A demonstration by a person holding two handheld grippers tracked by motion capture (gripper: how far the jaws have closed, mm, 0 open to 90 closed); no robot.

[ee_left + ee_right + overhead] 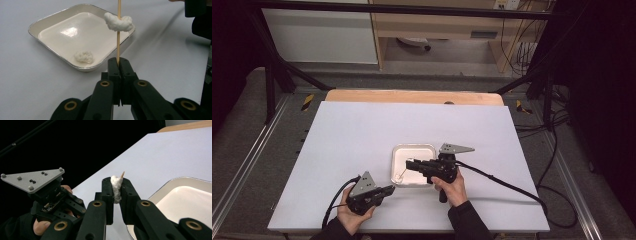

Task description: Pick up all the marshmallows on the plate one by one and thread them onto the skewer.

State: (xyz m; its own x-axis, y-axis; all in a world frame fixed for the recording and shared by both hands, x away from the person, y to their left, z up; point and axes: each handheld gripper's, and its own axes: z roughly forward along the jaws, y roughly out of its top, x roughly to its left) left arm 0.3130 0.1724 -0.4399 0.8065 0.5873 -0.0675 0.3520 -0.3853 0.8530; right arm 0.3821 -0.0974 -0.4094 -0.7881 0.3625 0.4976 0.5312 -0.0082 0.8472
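Note:
My left gripper (118, 62) is shut on the lower end of a thin wooden skewer (118, 47), which stands up from its jaws. A white fluffy piece (118, 22) is threaded partway up the skewer. My right gripper (116, 187) is shut on a second white fluffy piece (115, 185), and the skewer's pointed tip (122, 174) pokes out above it. A third white piece (83, 57) lies in the white metal-rimmed tray (75, 30). In the high view the left gripper (392, 189) sits at the tray's (413, 146) front left corner and the right gripper (408, 163) reaches over the tray.
A white sheet (362, 130) covers the table, with a wooden edge (412, 96) at the back. The right gripper's black cable (502, 182) trails across the sheet to the right edge. Black frame bars (277, 75) stand behind the table.

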